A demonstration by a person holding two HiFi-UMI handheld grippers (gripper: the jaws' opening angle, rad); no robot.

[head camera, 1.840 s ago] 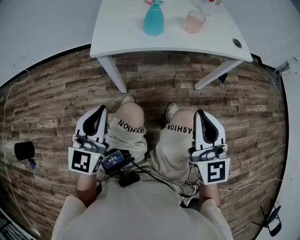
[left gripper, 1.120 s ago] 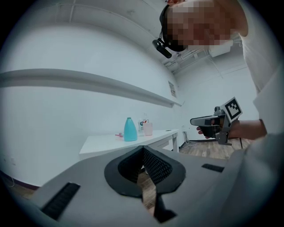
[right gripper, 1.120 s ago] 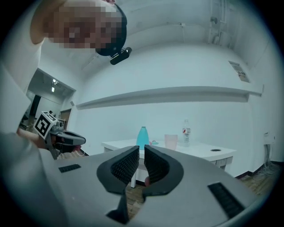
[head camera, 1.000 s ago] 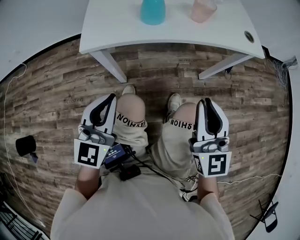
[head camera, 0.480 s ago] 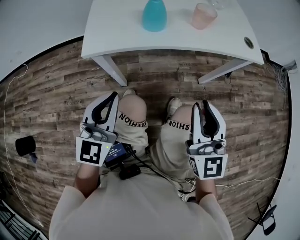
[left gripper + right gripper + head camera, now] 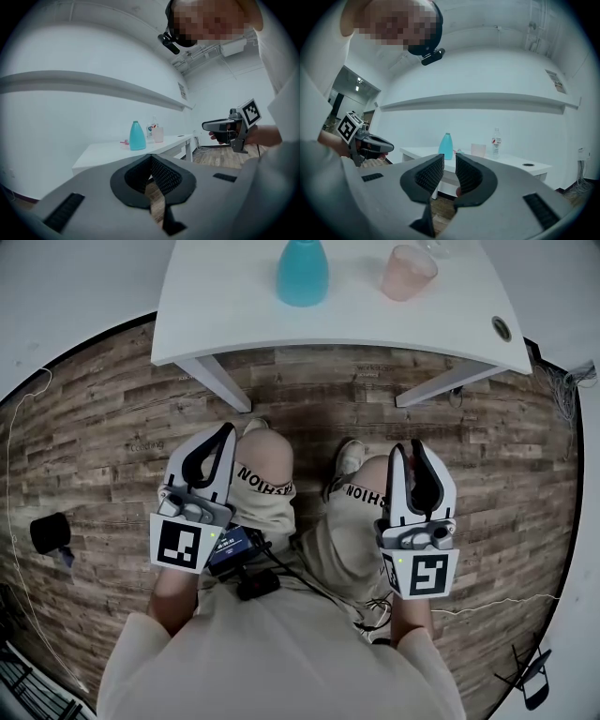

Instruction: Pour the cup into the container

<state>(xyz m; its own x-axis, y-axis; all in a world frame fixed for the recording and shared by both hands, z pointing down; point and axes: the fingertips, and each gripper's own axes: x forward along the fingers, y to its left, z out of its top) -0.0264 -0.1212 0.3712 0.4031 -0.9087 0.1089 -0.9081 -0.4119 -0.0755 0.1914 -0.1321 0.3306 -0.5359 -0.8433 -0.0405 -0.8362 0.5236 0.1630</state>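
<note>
Far left on the wood floor lies a small black object (image 6: 49,532), well apart from everything and seemingly no part of the job. The left gripper (image 6: 223,435) is held low over the person's left knee, pointing level toward the white table (image 6: 234,306) but well short of it. That looks like a ready posture before any reach. Its own view shows the ribbed pads meeting at their tips with nothing between them, so it is closed and empty. A small black device with cables (image 6: 232,549) sits on the lap just right of it. On the far part of the table a teal bottle-shaped container (image 6: 302,273) stands upright, and to its right, near but not touching, is the pink translucent cup (image 6: 408,273), also upright and untouched. Placed side by side, they would probably need only a short carry for the pour. The right gripper (image 6: 410,448) is over the right knee, aimed the same way. Its jaws are drawn in to a bare sliver of gap and grip nothing. Being on the cup's side, it seems the likelier one to fetch it, and it would have to open first. Farther right, a clear labelled bottle (image 6: 496,140) stands behind the cup.
</note>
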